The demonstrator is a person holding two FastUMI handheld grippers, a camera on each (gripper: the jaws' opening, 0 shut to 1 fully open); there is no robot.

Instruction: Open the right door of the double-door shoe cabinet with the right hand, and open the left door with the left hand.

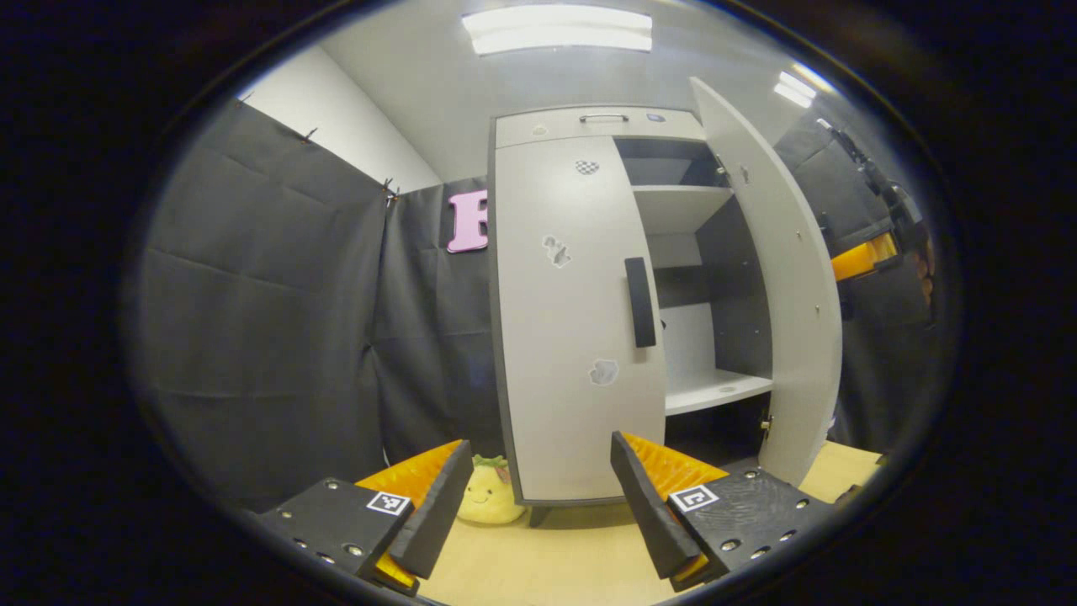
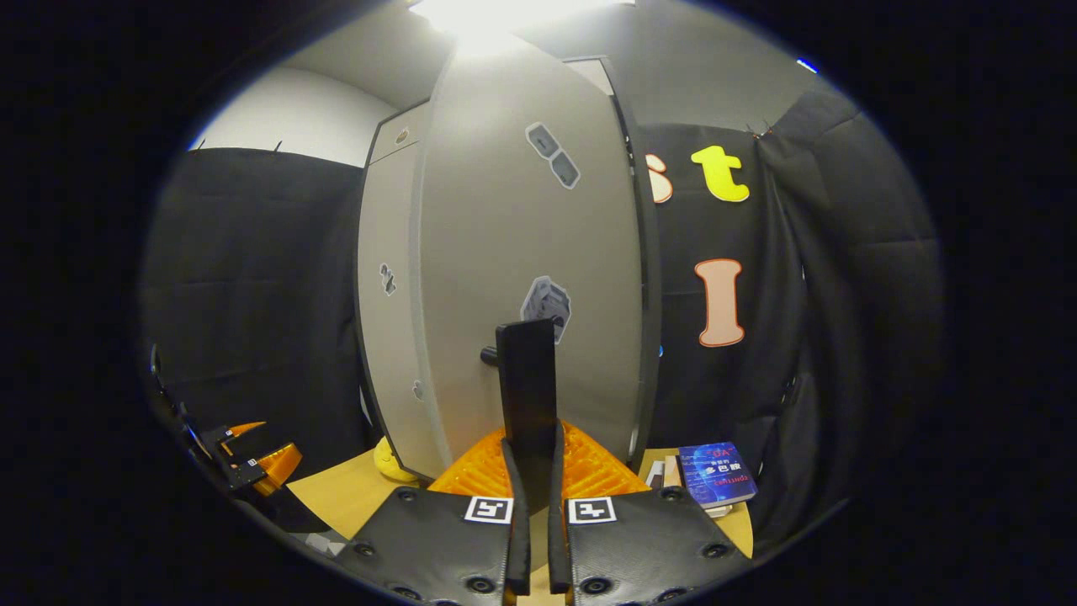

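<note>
While the right claw (image 2: pixel 531 471) is clamped on the right door's handle (image 2: pixel 527 396), the right door (image 1: pixel 778 278) stands swung wide, exposing the shelves (image 1: pixel 715 389). Hold that grip steady. The left claw (image 1: pixel 538 497) is spread apart, clear of the closed left door (image 1: pixel 572 337). Advise lifting it to the left handle (image 1: pixel 640 301), straddling the bar squarely, then closing firmly and pulling along the hinge arc.

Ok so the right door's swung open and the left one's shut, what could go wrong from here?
1. The right claw is clamped on the right door's handle; swinging wider may strain its hinges.
2. The left claw, open, sits well below the left door's handle and might bump the yellow plush toy while rising.
</note>
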